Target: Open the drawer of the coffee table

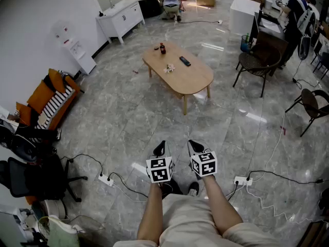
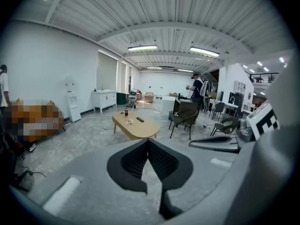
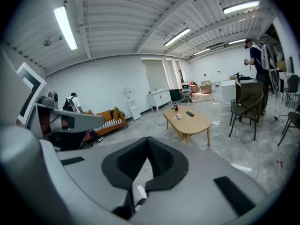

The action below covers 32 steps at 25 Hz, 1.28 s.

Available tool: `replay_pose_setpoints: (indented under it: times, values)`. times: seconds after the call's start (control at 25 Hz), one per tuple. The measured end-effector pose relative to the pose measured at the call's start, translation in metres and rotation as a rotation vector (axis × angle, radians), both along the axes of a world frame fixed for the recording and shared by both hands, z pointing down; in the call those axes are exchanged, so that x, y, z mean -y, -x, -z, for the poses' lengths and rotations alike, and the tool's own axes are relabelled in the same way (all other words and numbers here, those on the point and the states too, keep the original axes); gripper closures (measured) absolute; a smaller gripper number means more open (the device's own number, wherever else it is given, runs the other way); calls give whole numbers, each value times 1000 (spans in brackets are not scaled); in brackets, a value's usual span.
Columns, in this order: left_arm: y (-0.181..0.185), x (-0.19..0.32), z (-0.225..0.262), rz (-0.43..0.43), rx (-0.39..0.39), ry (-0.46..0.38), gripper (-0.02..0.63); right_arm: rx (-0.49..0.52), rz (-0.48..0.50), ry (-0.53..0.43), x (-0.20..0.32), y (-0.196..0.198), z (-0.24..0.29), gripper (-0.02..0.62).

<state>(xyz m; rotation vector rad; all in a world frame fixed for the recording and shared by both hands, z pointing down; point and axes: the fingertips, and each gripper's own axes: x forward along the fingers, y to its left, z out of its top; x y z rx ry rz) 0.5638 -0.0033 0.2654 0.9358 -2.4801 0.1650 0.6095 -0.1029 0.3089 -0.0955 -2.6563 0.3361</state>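
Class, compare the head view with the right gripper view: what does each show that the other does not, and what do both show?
Only the head view: the wearer's legs, and power strips with cables on the floor. Only the right gripper view: the ceiling light tubes and a person with a backpack near the orange sofa. Both: the coffee table with a bottle and a remote on it, that sofa, and a person at the far desk.
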Motion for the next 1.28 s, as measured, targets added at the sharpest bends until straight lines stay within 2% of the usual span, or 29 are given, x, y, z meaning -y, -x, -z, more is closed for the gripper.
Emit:
replay_pose_setpoints:
  times: [0.2, 0.4, 0.96, 1.12, 1.28]
  values:
    - [18, 6, -5, 17, -1, -12, 597, 25, -18, -19, 14, 16, 0, 580]
    - [21, 10, -5, 9, 4, 8, 595, 40, -36, -18, 20, 22, 6, 580]
    - [27, 16, -8, 5, 15, -34, 595, 103, -65, 70, 25, 25, 9, 578]
    - [29, 15, -14, -3, -10, -51, 595, 116, -73, 103, 21, 30, 9, 578]
    - [34, 11, -14, -2, -36, -79, 595, 112, -57, 93, 12, 38, 8, 578]
